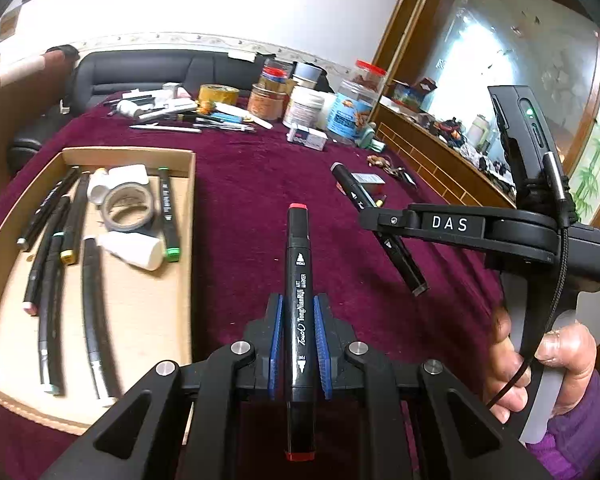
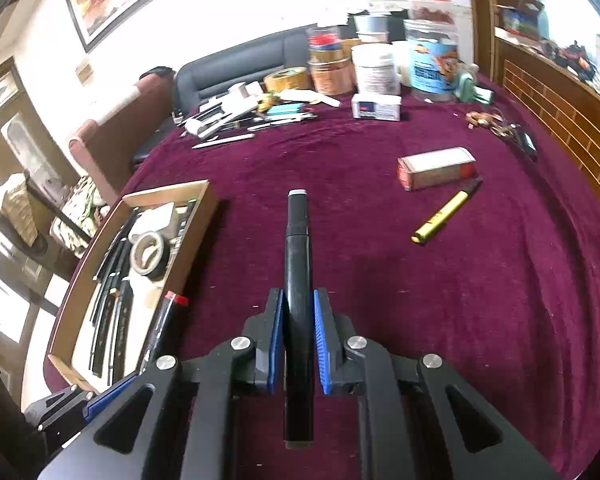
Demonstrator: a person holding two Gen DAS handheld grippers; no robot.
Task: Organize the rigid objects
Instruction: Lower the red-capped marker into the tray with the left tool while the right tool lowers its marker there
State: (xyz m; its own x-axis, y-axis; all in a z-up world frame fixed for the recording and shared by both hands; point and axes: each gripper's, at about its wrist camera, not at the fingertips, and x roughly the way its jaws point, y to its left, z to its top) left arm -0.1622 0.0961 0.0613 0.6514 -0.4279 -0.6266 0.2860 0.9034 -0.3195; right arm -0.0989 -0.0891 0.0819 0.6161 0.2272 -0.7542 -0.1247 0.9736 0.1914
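Observation:
My left gripper (image 1: 298, 312) is shut on a black art marker with red caps (image 1: 298, 280), held above the maroon tablecloth, right of the cardboard tray (image 1: 140, 320). My right gripper (image 2: 298, 308) is shut on a black marker with a grey cap (image 2: 297, 248); it shows in the left wrist view (image 1: 384, 220) holding that marker (image 1: 404, 264) above the cloth. The tray (image 2: 188, 240) holds several black markers (image 1: 52, 280), a grey tape roll (image 1: 129, 206) and a white bottle (image 1: 134, 250). The left gripper's red-capped marker also shows in the right wrist view (image 2: 172, 312), by the tray's near edge.
A yellow pen (image 2: 446, 212) and a small red-and-white box (image 2: 436, 168) lie on the cloth at right. Jars (image 2: 432, 56), tape rolls, a white box (image 2: 376, 107) and loose pens crowd the table's far side. A wooden wall panel runs along the right.

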